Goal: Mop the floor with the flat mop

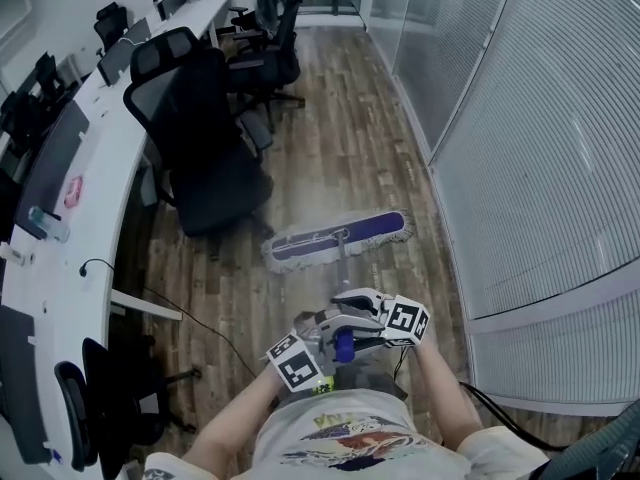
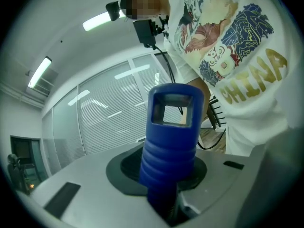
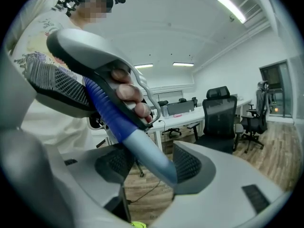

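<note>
The flat mop's head [image 1: 340, 236], purple with a white fringe, lies on the wood floor ahead of me. Its pole runs back up to my hands. My left gripper [image 1: 325, 333] is shut on the ribbed blue grip [image 2: 171, 146] at the pole's top end, with the hang hole above the jaws. My right gripper [image 1: 362, 303] sits just further along and is shut on the grey pole [image 3: 147, 151], which crosses between its two dark pads. In the right gripper view the left gripper [image 3: 90, 75] shows above, with a hand's fingers on its trigger.
A black office chair [image 1: 205, 138] stands close to the mop head's left, with more chairs behind it. A long white desk [image 1: 90, 168] curves along the left. A glass wall with blinds [image 1: 540, 148] runs along the right. A cable [image 1: 190, 318] trails over the floor.
</note>
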`<action>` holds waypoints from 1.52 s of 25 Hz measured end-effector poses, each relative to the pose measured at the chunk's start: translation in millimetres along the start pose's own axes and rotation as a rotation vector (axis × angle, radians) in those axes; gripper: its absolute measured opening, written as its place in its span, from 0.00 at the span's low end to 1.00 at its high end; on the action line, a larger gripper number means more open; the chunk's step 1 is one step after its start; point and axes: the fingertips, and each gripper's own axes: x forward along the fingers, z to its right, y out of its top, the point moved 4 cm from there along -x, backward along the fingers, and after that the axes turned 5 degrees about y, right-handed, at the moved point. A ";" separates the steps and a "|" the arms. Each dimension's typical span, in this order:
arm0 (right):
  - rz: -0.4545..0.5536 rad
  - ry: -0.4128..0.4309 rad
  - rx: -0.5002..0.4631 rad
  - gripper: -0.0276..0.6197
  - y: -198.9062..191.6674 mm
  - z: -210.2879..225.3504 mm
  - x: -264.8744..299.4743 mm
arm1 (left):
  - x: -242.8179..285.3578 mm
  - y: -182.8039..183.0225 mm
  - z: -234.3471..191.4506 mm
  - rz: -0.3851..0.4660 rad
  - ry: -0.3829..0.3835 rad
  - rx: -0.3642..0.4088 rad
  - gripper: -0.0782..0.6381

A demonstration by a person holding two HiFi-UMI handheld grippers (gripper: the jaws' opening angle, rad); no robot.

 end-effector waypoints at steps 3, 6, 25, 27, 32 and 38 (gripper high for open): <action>0.002 0.012 -0.003 0.41 2.7 30.6 -0.5 | 2.1 -15.2 -25.9 -0.027 0.002 0.006 0.21; -0.002 0.038 -0.009 0.41 8.7 69.2 -5.1 | 8.6 -30.1 -61.2 -0.047 0.015 0.014 0.21; 0.036 0.128 -0.028 0.41 46.5 368.1 -95.7 | 123.7 -151.5 -333.0 -0.148 0.107 0.034 0.21; 0.036 0.126 -0.024 0.42 44.0 393.2 -104.8 | 135.7 -165.7 -352.6 -0.156 0.108 0.030 0.22; 0.047 0.112 -0.008 0.42 44.0 455.1 -124.1 | 160.6 -195.9 -404.9 -0.176 0.111 0.012 0.24; 0.054 0.118 -0.001 0.42 54.4 507.8 -140.5 | 179.8 -213.2 -456.3 -0.191 0.128 -0.010 0.25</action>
